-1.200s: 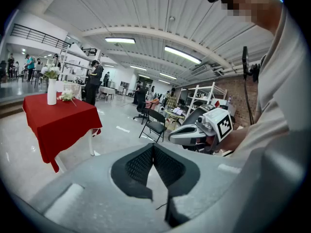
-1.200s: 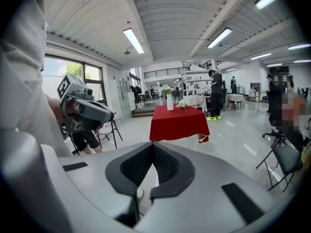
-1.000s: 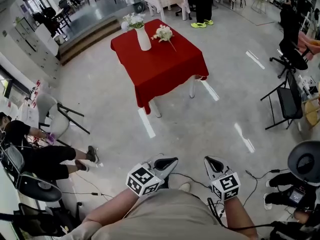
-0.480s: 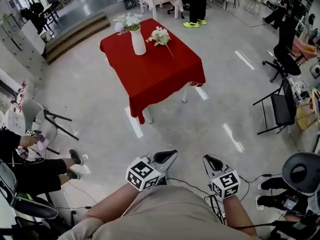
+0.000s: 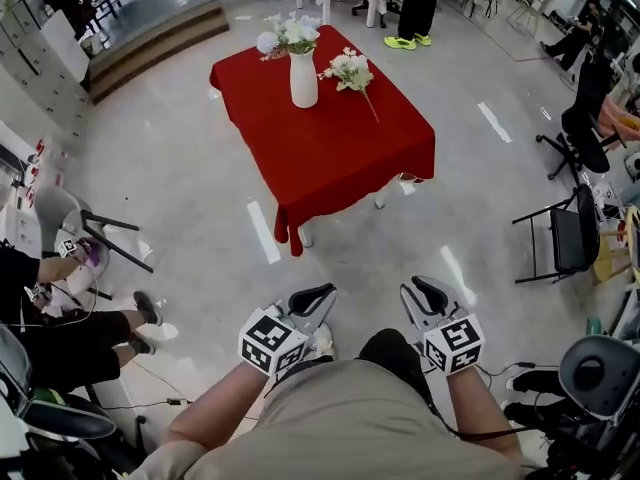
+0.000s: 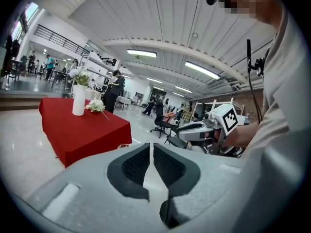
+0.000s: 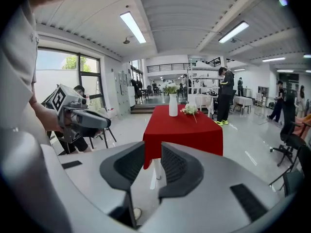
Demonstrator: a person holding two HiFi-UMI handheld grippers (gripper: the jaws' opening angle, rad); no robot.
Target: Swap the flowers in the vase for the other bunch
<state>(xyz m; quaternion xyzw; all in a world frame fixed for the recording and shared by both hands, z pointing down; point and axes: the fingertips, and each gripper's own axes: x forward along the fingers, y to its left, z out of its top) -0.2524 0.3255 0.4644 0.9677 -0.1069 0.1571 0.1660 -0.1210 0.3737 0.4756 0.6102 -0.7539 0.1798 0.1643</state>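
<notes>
A white vase [image 5: 303, 79] with white flowers [image 5: 286, 35] stands at the far side of the red-clothed table [image 5: 330, 148]. The other white bunch [image 5: 350, 68] lies on the cloth just right of it. Both grippers are held close to the person's body, well short of the table, with bare floor in between. My left gripper [image 5: 318, 296] is shut and empty; its pads [image 6: 140, 164] meet. My right gripper [image 5: 418, 292] has only a narrow gap between its jaws, with nothing in it. The vase [image 7: 173, 105] and the lying bunch [image 7: 189, 109] show straight ahead in the right gripper view.
A person sits low at the left [image 5: 60, 318] beside a tipped white chair [image 5: 70, 218]. A black folding chair [image 5: 562, 238] stands at the right, a round stool [image 5: 600, 363] at the lower right. Someone in yellow shoes [image 5: 412, 40] stands behind the table. Cables trail on the floor.
The person has walked towards the table, so it looks larger and nearer. Both grippers travelled along with the body; their jaws look unchanged. The seated person has slid back at the left.
</notes>
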